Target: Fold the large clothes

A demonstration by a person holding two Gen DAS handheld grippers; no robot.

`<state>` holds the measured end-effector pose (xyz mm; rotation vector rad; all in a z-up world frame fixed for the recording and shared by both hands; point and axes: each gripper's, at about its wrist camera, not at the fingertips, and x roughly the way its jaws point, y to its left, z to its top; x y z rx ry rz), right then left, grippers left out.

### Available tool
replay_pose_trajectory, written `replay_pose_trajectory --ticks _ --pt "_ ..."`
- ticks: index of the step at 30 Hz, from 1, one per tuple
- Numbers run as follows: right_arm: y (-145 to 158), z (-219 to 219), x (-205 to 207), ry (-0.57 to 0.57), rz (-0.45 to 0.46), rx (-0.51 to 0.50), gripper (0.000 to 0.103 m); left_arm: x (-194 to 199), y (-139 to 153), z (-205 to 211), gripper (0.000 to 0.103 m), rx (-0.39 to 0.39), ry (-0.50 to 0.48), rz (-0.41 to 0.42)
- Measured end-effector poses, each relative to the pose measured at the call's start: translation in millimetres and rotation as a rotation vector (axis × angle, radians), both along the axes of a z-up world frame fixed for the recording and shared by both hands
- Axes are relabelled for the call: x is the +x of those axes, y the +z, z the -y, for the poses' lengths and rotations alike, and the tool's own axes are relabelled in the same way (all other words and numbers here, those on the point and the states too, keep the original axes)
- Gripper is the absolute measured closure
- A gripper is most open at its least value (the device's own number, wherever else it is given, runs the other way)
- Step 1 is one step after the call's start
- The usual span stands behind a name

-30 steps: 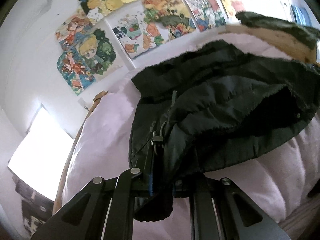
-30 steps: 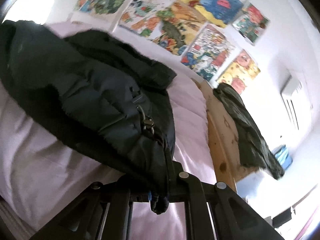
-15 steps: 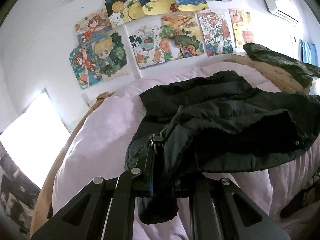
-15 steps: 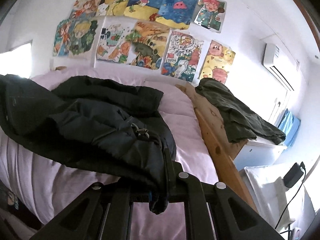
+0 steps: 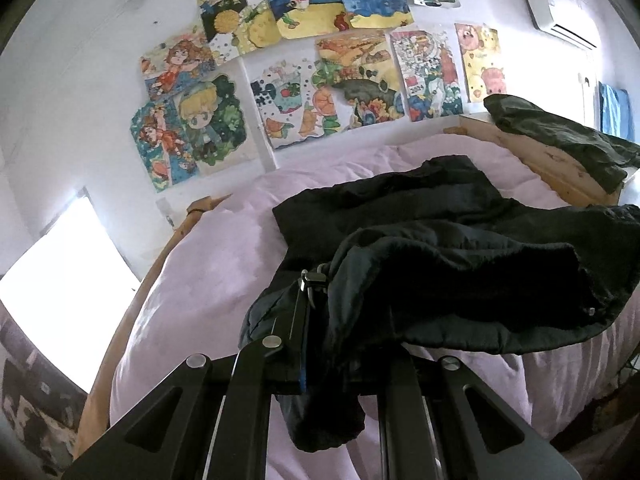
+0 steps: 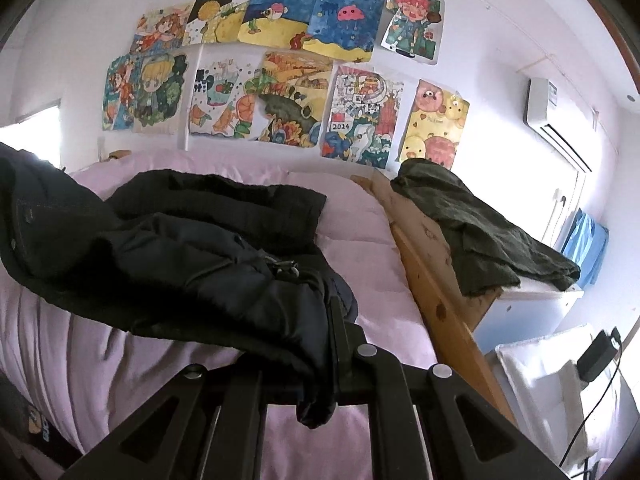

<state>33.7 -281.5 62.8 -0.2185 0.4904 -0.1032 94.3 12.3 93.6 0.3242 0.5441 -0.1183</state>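
A large black padded jacket (image 5: pixel 440 264) lies bunched on a pink-covered bed (image 5: pixel 216 272). My left gripper (image 5: pixel 320 344) is shut on the jacket's near edge beside a zipper pull (image 5: pixel 312 280), with a fold hanging below the fingers. In the right wrist view the same jacket (image 6: pixel 192 264) spreads left across the bed (image 6: pixel 360 240). My right gripper (image 6: pixel 320 360) is shut on another part of its near edge, cloth draping over the fingers.
A wooden bed frame (image 6: pixel 432 280) runs along the right side with a dark green garment (image 6: pixel 480 232) draped over it. Colourful drawings (image 5: pixel 320 64) cover the wall behind. A bright window (image 5: pixel 56 304) is at left. A white cabinet and cables (image 6: pixel 560 368) stand at right.
Both grippers have levelled and pulled back with the jacket edge still held; the views tilted upright, showing more wall. The jacket has settled lower on the bed.
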Motion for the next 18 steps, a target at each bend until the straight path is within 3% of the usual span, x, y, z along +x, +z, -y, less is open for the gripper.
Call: replay_pose_trajectory --ticks 7,13,18 --pt "24 -2 21 0.07 -0.034 -0.05 0.094 21 13 -1 0.094 0.035 -0.049 -0.007" --pt "47 4 55 0.151 -0.123 -0.156 0.094 38 27 -5 0.095 0.032 -0.086 0.008" --pt "81 9 106 0.189 -0.163 -0.131 0.094 59 41 -6 0.096 0.035 -0.092 0.07"
